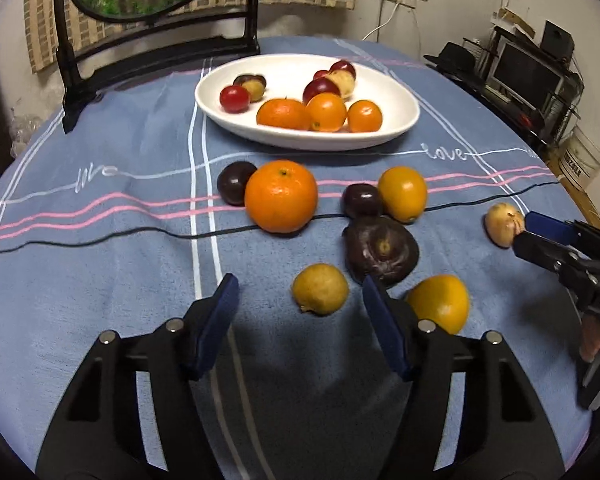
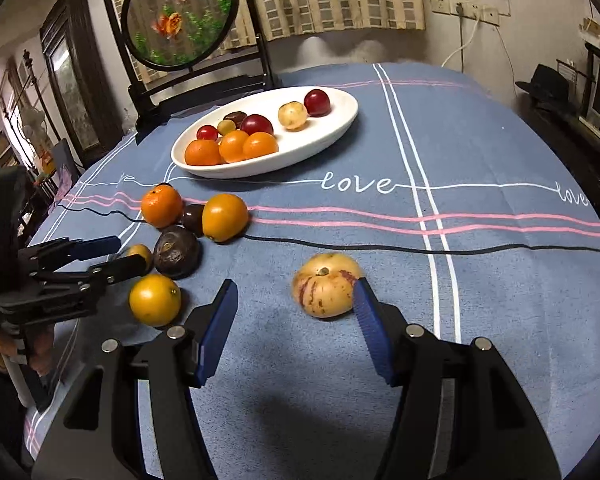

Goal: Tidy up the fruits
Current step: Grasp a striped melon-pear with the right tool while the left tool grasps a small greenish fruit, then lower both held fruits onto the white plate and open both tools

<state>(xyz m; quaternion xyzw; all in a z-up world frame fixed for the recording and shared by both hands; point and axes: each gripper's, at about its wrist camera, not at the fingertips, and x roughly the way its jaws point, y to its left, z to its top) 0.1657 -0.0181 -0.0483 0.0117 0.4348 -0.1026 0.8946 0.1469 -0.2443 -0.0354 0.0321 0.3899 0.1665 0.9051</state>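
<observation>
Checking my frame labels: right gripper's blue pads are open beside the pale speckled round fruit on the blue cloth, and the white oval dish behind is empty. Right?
Not quite. The white oval dish is not empty: it already holds several orange, red and pale fruits, as the right wrist view shows. The rest stands: the right gripper is open beside the pale speckled round fruit on the blue cloth.

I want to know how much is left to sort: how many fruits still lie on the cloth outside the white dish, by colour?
Orange or yellow fruits: 4
Dark purple fruits: 3
Pale streaked fruit: 1
Total: 8
</observation>
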